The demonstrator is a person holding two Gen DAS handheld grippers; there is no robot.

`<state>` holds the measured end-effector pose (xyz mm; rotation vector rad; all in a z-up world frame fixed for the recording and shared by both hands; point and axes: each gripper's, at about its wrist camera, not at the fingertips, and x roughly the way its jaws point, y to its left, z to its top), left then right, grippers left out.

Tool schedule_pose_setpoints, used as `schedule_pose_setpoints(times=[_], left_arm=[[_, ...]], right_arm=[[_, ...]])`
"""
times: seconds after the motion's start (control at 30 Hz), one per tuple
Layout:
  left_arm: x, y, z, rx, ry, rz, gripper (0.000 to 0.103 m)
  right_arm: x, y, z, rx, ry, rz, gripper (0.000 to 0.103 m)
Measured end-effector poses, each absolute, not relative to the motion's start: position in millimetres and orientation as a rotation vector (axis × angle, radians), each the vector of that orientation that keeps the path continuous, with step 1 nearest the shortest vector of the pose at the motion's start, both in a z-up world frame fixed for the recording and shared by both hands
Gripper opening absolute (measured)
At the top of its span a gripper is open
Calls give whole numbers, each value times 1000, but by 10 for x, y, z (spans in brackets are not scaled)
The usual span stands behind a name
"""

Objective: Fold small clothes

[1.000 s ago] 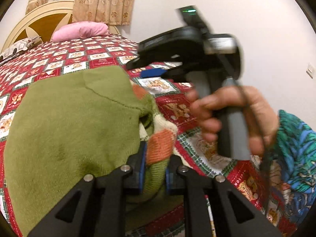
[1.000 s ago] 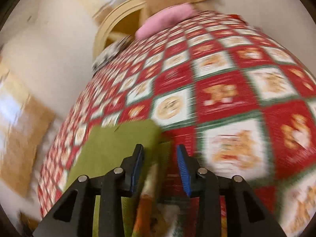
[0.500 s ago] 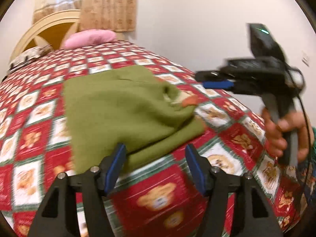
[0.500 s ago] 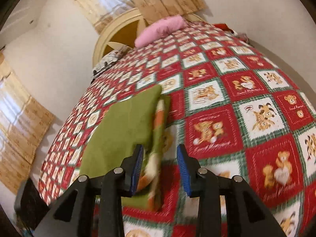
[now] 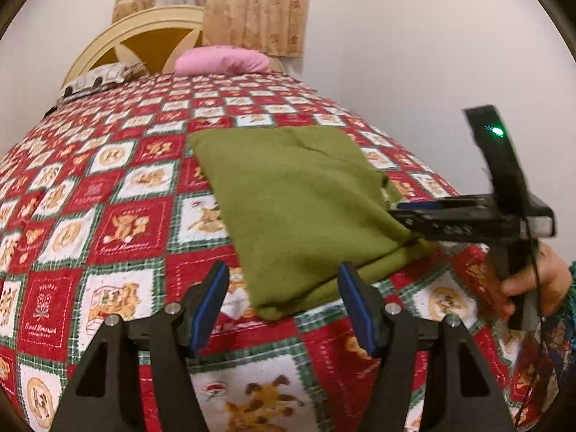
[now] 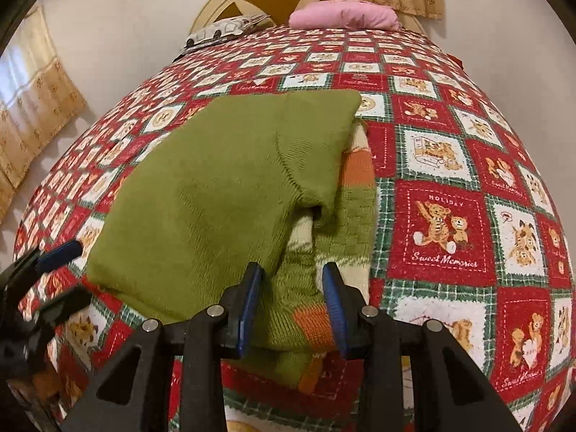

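A small green knitted sweater (image 5: 302, 208) lies folded on the bed; in the right wrist view (image 6: 223, 187) its orange, white and green patterned part (image 6: 356, 187) shows at the right edge. My left gripper (image 5: 284, 306) is open and empty, just in front of the sweater's near corner. My right gripper (image 6: 291, 309) is open, its jaws straddling the sweater's near patterned edge without closing on it. It also shows in the left wrist view (image 5: 424, 212) at the sweater's right side, and the left gripper's fingers (image 6: 57, 252) appear at the left of the right wrist view.
The bed is covered by a red, white and green teddy-bear quilt (image 5: 118, 223). A pink pillow (image 5: 223, 59) and a patterned pillow (image 5: 100, 79) lie by the cream headboard (image 5: 144, 36). A white wall (image 5: 414, 54) runs along the bed's right side.
My left gripper let go of the sweater, opened wide and pulled back. The sweater now lies flat. My right gripper stayed open and moved back in over the sweater's near edge.
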<state>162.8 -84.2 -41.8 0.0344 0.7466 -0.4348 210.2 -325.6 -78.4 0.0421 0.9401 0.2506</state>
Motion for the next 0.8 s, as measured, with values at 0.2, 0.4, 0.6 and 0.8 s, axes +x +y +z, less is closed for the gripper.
schedule_pose_setpoints(times=[0.2, 0.4, 0.6, 0.8], left_arm=[[1581, -824, -469, 20, 764, -464, 65], [1541, -927, -531, 77, 754, -464, 71], [1787, -697, -657, 19, 821, -354, 72], [1744, -638, -663, -5, 838, -395, 70]], right_arm=[[2136, -3191, -772, 66, 1037, 319, 8], [1895, -3718, -575, 691, 888, 513, 8], [1708, -4198, -1256, 982, 913, 383, 4], [1621, -4125, -1258, 934, 886, 393, 4]])
